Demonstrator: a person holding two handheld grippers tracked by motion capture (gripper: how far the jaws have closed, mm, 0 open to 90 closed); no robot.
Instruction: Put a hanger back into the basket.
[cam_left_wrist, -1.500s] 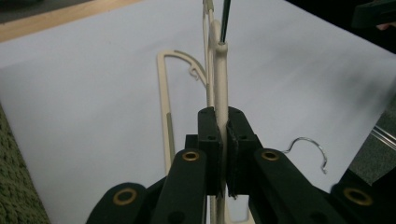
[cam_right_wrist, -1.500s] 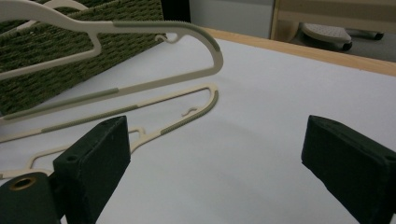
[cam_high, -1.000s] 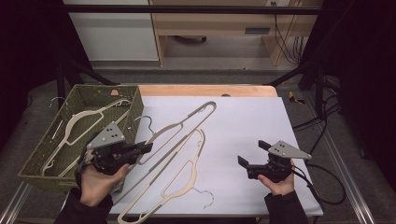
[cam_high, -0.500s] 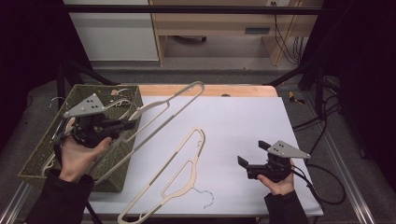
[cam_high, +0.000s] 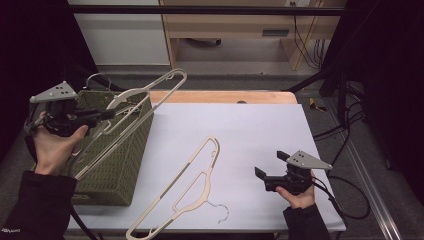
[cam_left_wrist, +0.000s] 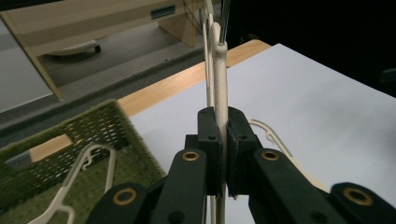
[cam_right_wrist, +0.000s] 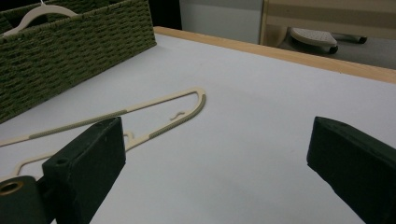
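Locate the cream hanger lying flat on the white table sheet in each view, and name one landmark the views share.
High view: the flat cream plastic hanger lies lower centre, metal hook toward the bottom edge.
Left gripper view: one cream end peeks out just right of the jaws.
Right gripper view: it stretches from the left edge to centre.
Shared landmark: the green woven basket.

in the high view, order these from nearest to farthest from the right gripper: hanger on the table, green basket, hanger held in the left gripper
1. The hanger lying on the table, just to the left of the right gripper on the white sheet.
2. The green basket, farther left, at the table's left edge.
3. The held hanger, clamped in the left gripper above the basket, toward the far left corner.
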